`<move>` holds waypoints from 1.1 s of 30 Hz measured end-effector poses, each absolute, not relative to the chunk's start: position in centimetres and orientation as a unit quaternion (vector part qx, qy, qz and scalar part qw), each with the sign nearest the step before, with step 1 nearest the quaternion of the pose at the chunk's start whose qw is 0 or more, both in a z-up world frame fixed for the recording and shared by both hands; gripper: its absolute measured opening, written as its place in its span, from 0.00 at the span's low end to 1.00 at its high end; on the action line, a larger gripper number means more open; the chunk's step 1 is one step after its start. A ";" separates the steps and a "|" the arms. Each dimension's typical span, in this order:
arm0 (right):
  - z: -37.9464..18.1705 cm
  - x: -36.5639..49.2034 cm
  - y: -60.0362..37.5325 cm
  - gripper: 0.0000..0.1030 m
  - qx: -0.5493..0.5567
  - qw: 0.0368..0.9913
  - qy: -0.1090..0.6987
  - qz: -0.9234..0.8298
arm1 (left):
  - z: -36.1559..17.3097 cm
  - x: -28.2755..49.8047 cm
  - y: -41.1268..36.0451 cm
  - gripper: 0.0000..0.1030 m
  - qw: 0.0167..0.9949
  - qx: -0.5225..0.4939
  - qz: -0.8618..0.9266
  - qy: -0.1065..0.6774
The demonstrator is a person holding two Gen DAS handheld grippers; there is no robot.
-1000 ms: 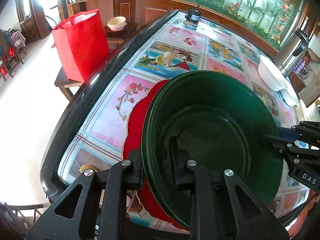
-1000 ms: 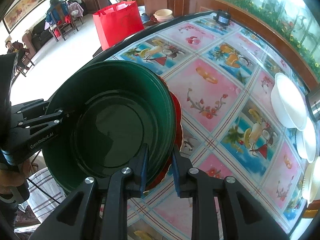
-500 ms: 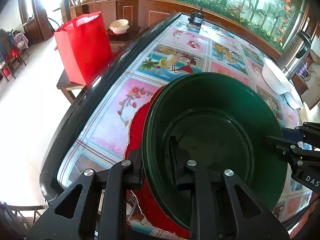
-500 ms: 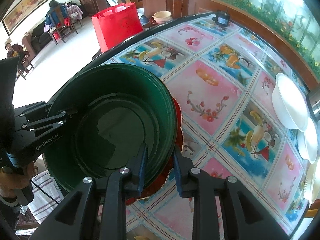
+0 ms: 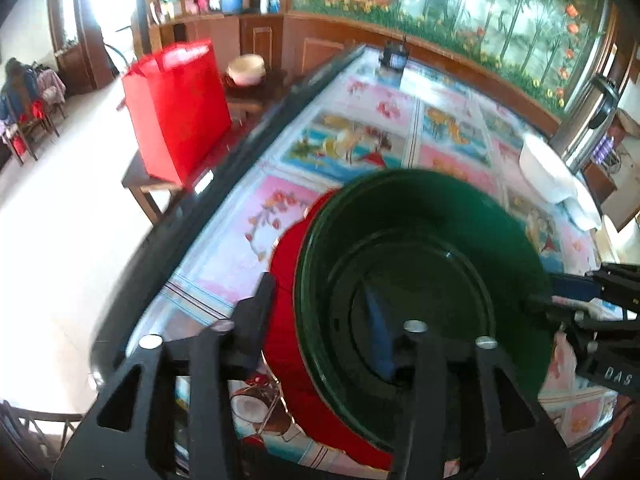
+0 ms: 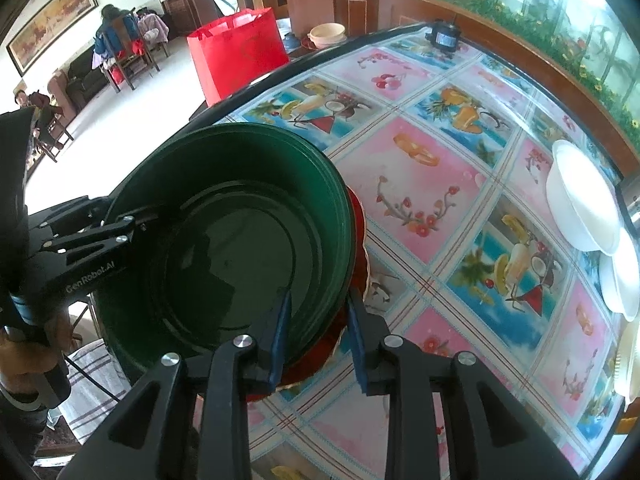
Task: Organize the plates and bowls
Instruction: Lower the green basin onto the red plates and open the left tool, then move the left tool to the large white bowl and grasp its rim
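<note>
I have the green bowl (image 6: 224,248) sitting on the red plate (image 5: 288,328) near the table (image 6: 420,184) edge | left gripper (image 5: 320,316) spread wide astride both rims, not clamping | right gripper (image 6: 316,316) parted around the far rim, no squeeze | I judge both flank the stack to steady it | white dishes (image 6: 584,196) well apart.

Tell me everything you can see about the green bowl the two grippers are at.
The green bowl is dark, glossy and round, plastic by its look, with a flat stepped base, sloping wall and empty inside. Layered rims suggest a nested stack. It sits upright on a red plate near the table edge. The right gripper straddles its rim, one finger inside and one outside, jaws apart. The left gripper straddles the opposite rim likewise.
</note>
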State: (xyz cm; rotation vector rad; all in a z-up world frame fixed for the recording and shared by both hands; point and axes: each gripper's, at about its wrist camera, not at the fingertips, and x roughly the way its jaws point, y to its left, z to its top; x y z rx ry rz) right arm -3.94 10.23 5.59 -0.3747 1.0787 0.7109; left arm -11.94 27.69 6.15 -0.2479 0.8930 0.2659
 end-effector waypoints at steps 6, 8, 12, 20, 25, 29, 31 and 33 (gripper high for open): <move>6.8 -4.5 7.9 0.59 -0.152 0.799 0.485 0.320 | 9.2 -12.9 26.2 0.60 0.908 -0.113 0.123 0.384; 7.2 -4.4 6.7 0.62 -0.140 0.807 0.481 0.313 | 9.6 -12.9 25.5 0.60 0.910 -0.114 0.112 0.382; 7.6 -4.3 4.7 0.68 -0.133 0.819 0.476 0.291 | 10.0 -12.3 23.9 0.60 0.912 -0.120 0.089 0.383; 7.8 -3.6 -0.1 0.70 -0.111 0.840 0.471 0.246 | 10.4 -10.8 19.6 0.60 0.912 -0.112 0.047 0.391; 7.6 -3.2 -2.5 0.71 -0.099 0.843 0.475 0.230 | 10.5 -9.6 16.9 0.60 0.912 -0.100 0.025 0.397; 7.4 -2.5 -4.4 0.71 -0.097 0.846 0.478 0.214 | 10.4 -8.5 15.0 0.60 0.910 -0.089 0.012 0.404; 7.3 -2.1 -5.3 0.71 -0.093 0.847 0.480 0.209 | 10.4 -7.9 14.1 0.60 0.910 -0.081 0.007 0.407; 7.1 -1.8 -6.1 0.71 -0.088 0.847 0.483 0.205 | 10.3 -7.1 13.2 0.60 0.908 -0.077 0.001 0.412</move>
